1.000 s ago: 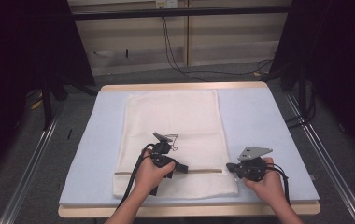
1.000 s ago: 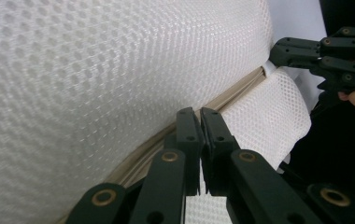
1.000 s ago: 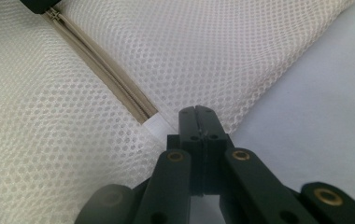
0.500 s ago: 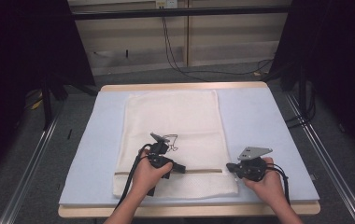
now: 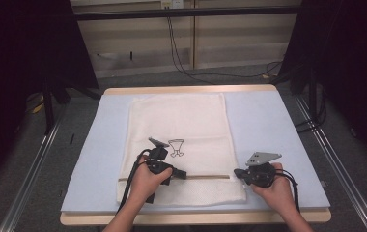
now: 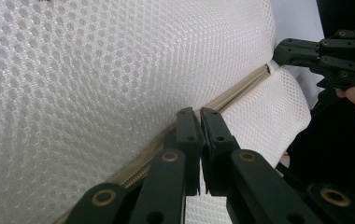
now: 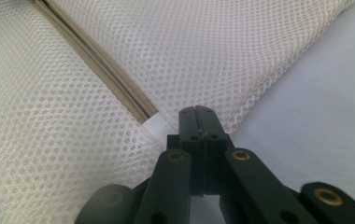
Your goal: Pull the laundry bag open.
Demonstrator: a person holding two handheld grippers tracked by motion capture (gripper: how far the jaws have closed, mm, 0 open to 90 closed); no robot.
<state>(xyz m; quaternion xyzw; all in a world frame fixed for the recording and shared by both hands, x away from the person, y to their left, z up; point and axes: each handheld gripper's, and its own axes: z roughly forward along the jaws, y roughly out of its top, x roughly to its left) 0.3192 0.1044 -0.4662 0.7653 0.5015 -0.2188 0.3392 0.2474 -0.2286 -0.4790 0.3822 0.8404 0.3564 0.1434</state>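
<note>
My left hand (image 5: 145,180) enters from the bottom edge, forearm angled up and inward, wrapped around the left gripper (image 6: 200,122). Its fingers (image 6: 187,135) are pressed nearly together — only a hairline gap shows between them. My right hand (image 5: 274,189) holds the right gripper (image 7: 197,117) level with the left, well apart from it, pointing inward toward it. The right fingers (image 7: 210,122) are fully closed, faces touching — grey plate on top, cable trailing back along my wrist.

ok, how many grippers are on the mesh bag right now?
2. The left gripper sits on the zipper near the mesh bag's middle; the right gripper is at the zipper's end by the bag's edge.
</note>
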